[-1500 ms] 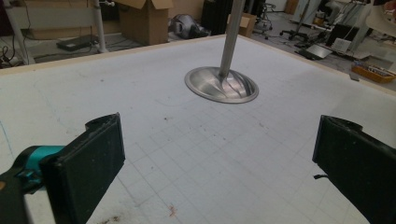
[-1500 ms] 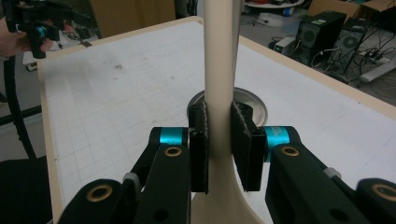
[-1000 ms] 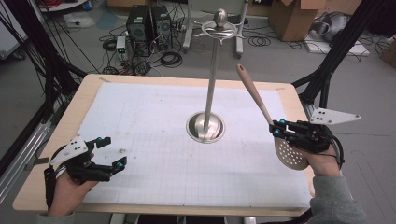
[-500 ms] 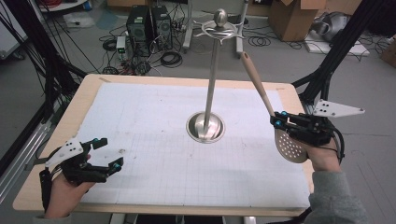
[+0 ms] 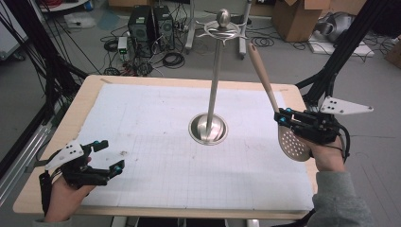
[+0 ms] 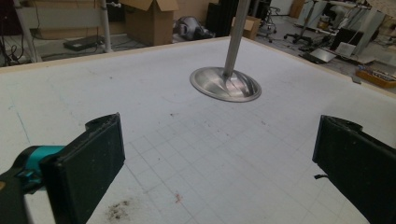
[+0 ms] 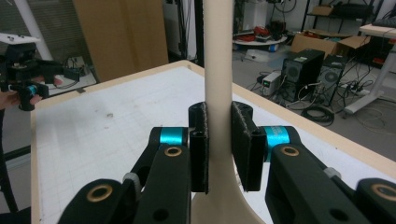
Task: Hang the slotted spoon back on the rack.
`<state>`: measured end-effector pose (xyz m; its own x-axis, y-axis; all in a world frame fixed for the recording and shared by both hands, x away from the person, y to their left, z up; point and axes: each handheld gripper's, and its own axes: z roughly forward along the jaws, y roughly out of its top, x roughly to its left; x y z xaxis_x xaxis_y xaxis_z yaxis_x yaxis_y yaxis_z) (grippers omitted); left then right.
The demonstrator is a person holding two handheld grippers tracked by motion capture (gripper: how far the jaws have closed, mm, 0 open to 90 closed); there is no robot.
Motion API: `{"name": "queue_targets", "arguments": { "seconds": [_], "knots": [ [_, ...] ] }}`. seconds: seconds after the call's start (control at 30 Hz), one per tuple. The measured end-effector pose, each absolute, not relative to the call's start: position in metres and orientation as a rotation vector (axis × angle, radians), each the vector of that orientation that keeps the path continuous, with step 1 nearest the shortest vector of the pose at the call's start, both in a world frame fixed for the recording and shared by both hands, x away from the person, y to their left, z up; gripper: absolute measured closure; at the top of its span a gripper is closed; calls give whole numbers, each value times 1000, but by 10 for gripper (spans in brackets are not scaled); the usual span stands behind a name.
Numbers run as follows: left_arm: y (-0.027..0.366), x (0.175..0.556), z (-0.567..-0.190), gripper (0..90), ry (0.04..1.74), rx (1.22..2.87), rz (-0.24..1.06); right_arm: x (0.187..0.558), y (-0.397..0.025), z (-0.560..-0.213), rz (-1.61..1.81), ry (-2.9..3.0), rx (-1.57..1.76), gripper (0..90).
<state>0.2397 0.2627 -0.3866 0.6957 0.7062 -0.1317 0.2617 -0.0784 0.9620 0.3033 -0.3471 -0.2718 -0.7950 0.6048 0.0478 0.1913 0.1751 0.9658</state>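
Right gripper [image 5: 282, 118]: my jaws clamped the slotted spoon [image 5: 273, 108] handle, right of frame
Left gripper [image 5: 107, 155]: jaws wide apart, empty, lower left
Stand [image 5: 211, 125]: centre of table [image 5: 85, 97]

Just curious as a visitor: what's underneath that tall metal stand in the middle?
The metal stand rises from its round dished base, which rests on the white gridded mat covering the wooden table. The mat beneath the base is hidden.
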Motion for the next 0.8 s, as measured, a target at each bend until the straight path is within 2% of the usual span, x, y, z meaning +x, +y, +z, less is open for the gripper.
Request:
{"name": "queue_targets", "arguments": {
  "seconds": [0.8],
  "knots": [
    [269, 237, -385, 26, 807, 1639, 449, 315, -341, -263, 1700, 2087, 794, 781]
  ]
}}
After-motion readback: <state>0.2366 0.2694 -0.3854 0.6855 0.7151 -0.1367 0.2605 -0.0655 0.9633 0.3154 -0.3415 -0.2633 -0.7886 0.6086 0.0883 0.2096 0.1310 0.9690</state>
